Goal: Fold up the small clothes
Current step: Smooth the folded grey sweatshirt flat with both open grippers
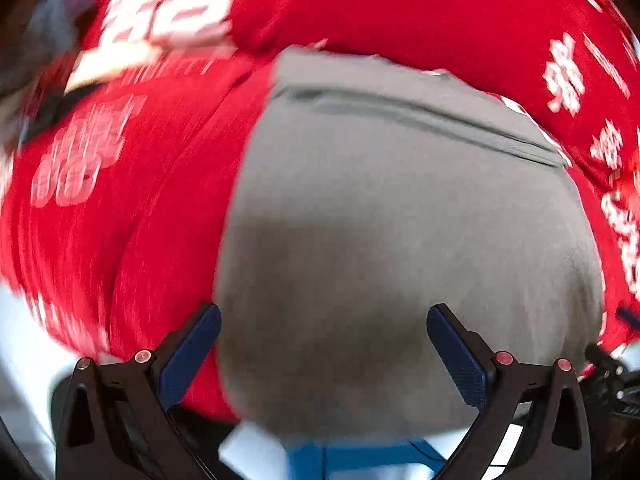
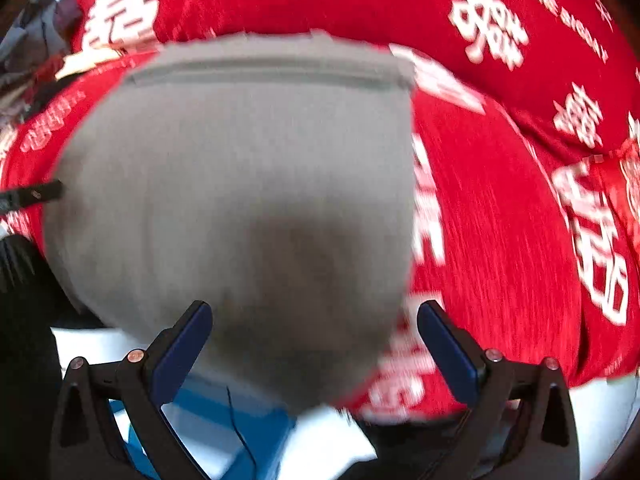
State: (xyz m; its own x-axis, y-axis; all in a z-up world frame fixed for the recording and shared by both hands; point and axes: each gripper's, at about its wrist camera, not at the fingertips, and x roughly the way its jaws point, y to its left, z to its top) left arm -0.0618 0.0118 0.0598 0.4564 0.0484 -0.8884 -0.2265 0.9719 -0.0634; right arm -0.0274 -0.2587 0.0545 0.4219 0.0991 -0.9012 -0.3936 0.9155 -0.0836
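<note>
A small grey garment lies on a red cloth with white lettering; a stitched hem runs along its far edge. My left gripper is open, its blue pads apart above the garment's near edge, holding nothing. In the right wrist view the same grey garment fills the middle over the red cloth. My right gripper is open above the garment's near right part, empty. Both views are blurred by motion.
The red cloth's near edge hangs over a white and blue surface, also seen in the right wrist view. A black part of the other gripper shows at the left edge. Clutter sits at far left.
</note>
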